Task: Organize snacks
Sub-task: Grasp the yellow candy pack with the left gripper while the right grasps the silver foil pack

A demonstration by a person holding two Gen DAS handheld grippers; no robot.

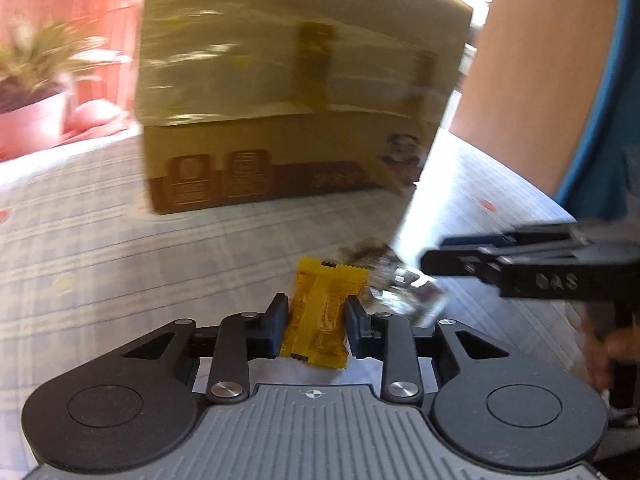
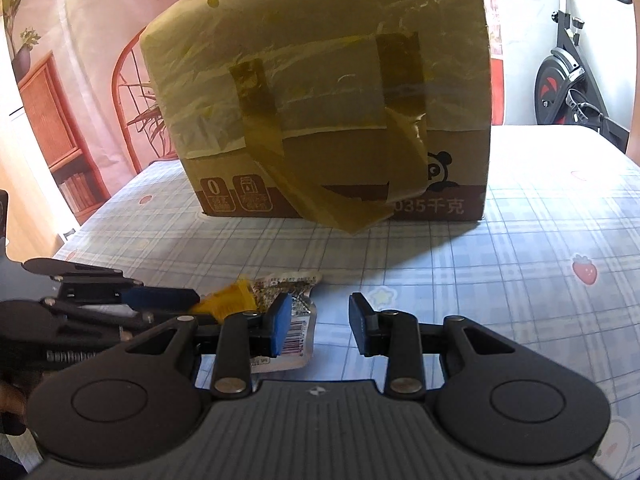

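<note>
A yellow snack packet (image 1: 324, 300) lies on the checked tablecloth (image 1: 100, 240), and my left gripper (image 1: 316, 320) is shut on it, one pad pressing on each side. Right beside it lies a silver snack packet (image 1: 404, 292). In the right wrist view the silver packet (image 2: 298, 300) sits partly under the left finger of my right gripper (image 2: 320, 324). That gripper's jaws stand a little apart with only cloth between them. The left gripper (image 2: 194, 298) comes in from the left there, holding the yellow packet (image 2: 230, 300). The right gripper (image 1: 428, 260) reaches in from the right in the left wrist view.
A large taped cardboard box (image 2: 320, 100) stands on the tablecloth (image 2: 520, 240) just behind the packets. A potted plant (image 1: 36, 92) is at the far left, and an exercise bike (image 2: 568, 80) is beyond the table's right side. A person's arm (image 1: 540, 80) is at the right.
</note>
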